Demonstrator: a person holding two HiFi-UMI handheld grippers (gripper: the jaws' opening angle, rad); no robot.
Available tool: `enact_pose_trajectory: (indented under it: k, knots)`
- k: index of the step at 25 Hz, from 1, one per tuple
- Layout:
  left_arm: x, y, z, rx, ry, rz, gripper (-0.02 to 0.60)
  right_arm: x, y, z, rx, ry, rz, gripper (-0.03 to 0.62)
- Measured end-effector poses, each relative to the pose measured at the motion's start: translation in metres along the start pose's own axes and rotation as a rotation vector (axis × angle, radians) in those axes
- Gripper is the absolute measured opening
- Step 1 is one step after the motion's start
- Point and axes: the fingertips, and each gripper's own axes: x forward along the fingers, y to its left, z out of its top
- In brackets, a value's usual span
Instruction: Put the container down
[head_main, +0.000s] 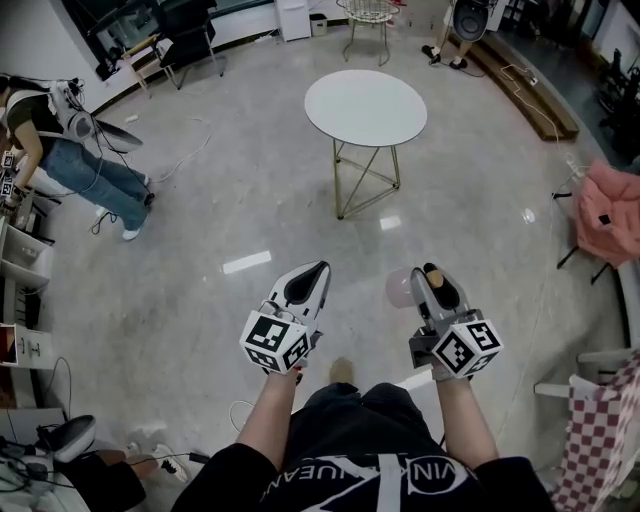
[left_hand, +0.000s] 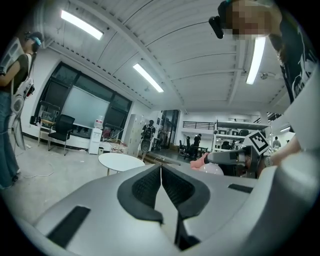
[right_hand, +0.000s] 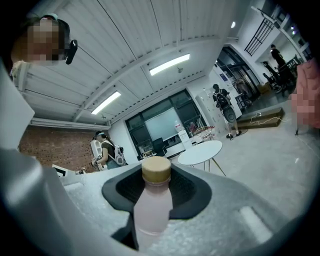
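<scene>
Pressed between the black pads of the right gripper (right_hand: 156, 182), jaws partway apart, is the container (right_hand: 151, 212): a pale pink translucent bottle with a tan cap (right_hand: 156, 170). Whether the pink is liquid or tint I cannot tell, and no label shows. It hangs above the glossy grey floor (head_main: 250, 250), well short of a round white table (head_main: 365, 105). The left gripper (head_main: 305, 285) is closed and empty.

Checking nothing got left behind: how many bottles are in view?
1: a pale pink bottle with a tan cap, gripped in the right tongs. Others may be hidden.
</scene>
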Motion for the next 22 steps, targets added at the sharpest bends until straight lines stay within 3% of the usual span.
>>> enact_pose_trajectory:
  k: [12, 22]
  knots:
    - [0.019, 0.028, -0.002, -0.024, 0.016, 0.018, 0.015, 0.037, -0.018, 0.005, 0.013, 0.019, -0.009, 0.129]
    - [0.053, 0.078, 0.01, -0.024, 0.019, 0.083, 0.015, 0.099, -0.042, 0.016, 0.013, 0.042, 0.035, 0.129]
